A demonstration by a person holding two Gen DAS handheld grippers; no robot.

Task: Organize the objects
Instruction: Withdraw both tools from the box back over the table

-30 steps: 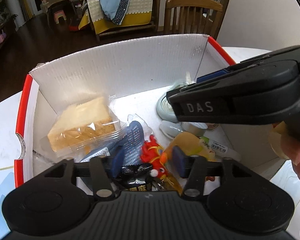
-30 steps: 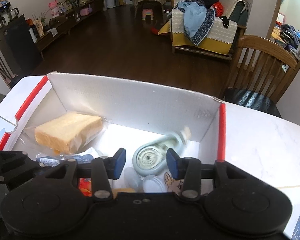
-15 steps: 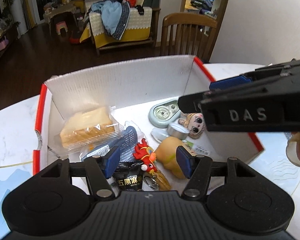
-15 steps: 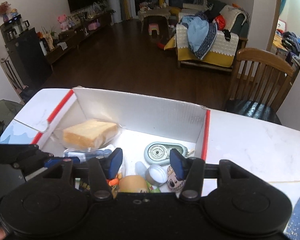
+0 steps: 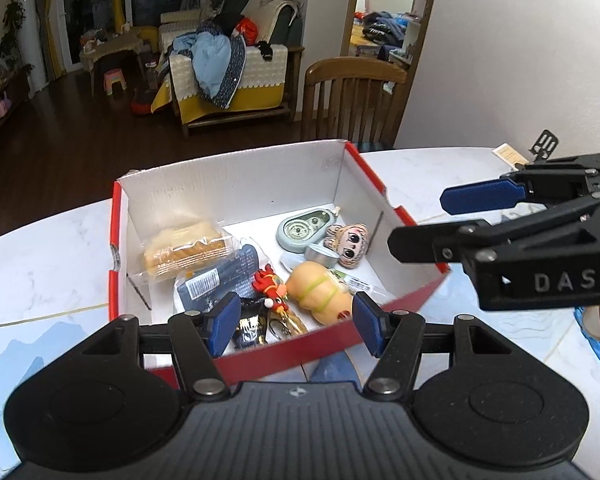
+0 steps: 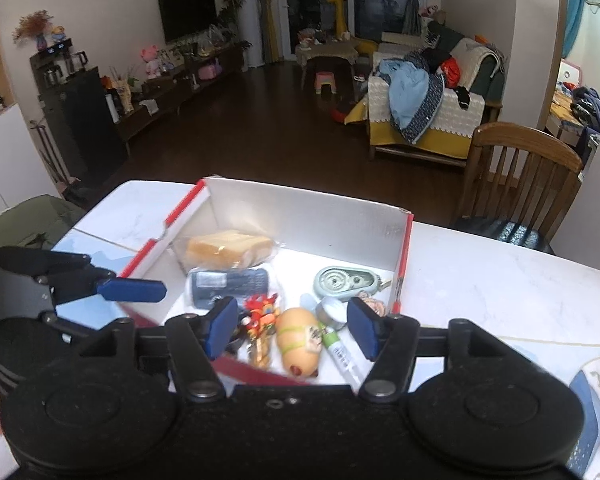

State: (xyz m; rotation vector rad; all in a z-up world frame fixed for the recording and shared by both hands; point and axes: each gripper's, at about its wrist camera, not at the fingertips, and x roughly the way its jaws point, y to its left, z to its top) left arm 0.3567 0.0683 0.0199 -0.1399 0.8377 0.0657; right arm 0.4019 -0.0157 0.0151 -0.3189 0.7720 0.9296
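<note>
A red and white cardboard box (image 5: 236,184) (image 6: 312,216) stands on the white table. It holds wrapped bread (image 5: 188,246) (image 6: 228,248), a dark blue packet (image 5: 220,278) (image 6: 228,282), a red rooster charm (image 5: 270,284) (image 6: 262,312), a yellow squash toy (image 5: 320,292) (image 6: 298,336), a grey-green tape dispenser (image 5: 304,230) (image 6: 346,280), a doll head (image 5: 350,240) and a tealight (image 5: 320,254). My left gripper (image 5: 294,324) is open and empty above the box's near edge. My right gripper (image 6: 292,326) is open and empty, also near the box front.
A wooden chair (image 5: 354,100) (image 6: 520,180) stands beyond the table. The right gripper shows at the right of the left wrist view (image 5: 500,216); the left one shows at the left of the right wrist view (image 6: 100,284). A blue patterned mat (image 6: 588,412) lies at the right.
Both grippers have pulled back and up, out of the box, and now stand wider open. The tape dispenser, which was moving, now lies still in the box.
</note>
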